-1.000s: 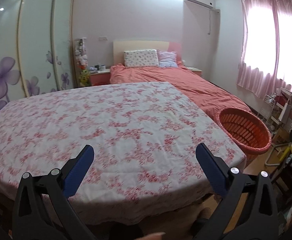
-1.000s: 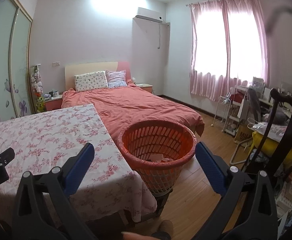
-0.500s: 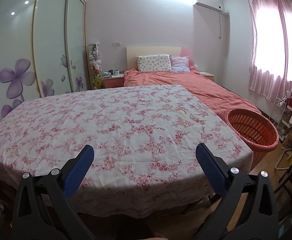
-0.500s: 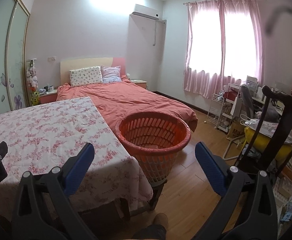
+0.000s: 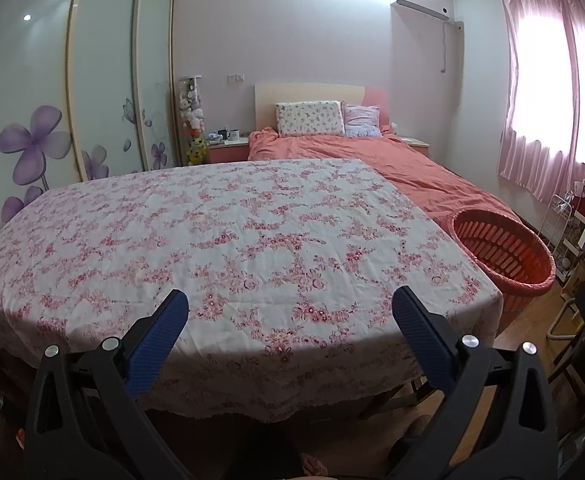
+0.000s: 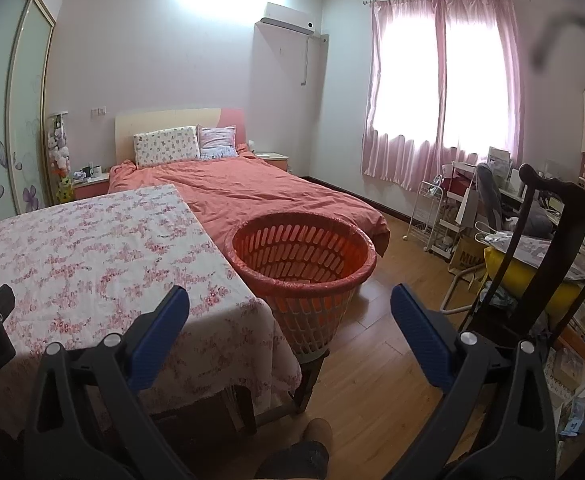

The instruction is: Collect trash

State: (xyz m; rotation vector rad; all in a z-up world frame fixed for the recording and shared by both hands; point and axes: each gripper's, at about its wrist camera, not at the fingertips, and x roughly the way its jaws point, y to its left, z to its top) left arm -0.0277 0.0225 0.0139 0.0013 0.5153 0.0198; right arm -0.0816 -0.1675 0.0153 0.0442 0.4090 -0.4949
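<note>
- Holding both tools back from the table (image 5: 252, 240), higher than a second ago, your left gripper (image 5: 290, 312) and right gripper (image 6: 290, 308) gape wide, empty.
- The orange basket (image 6: 304, 264) stands upright, mouth up, off the table's right corner, bed (image 6: 252, 184) beyond.

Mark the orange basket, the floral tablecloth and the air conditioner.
orange basket (image 6: 362, 270): right wrist view, near right rim.
floral tablecloth (image 5: 228, 240): left wrist view, bare middle of the cloth.
air conditioner (image 6: 288, 24): right wrist view, front of the white wall unit.

the basket (image 6: 304, 264) stands on the floor just right of the table (image 5: 228, 240), with the bed (image 6: 252, 184) behind both.
</note>
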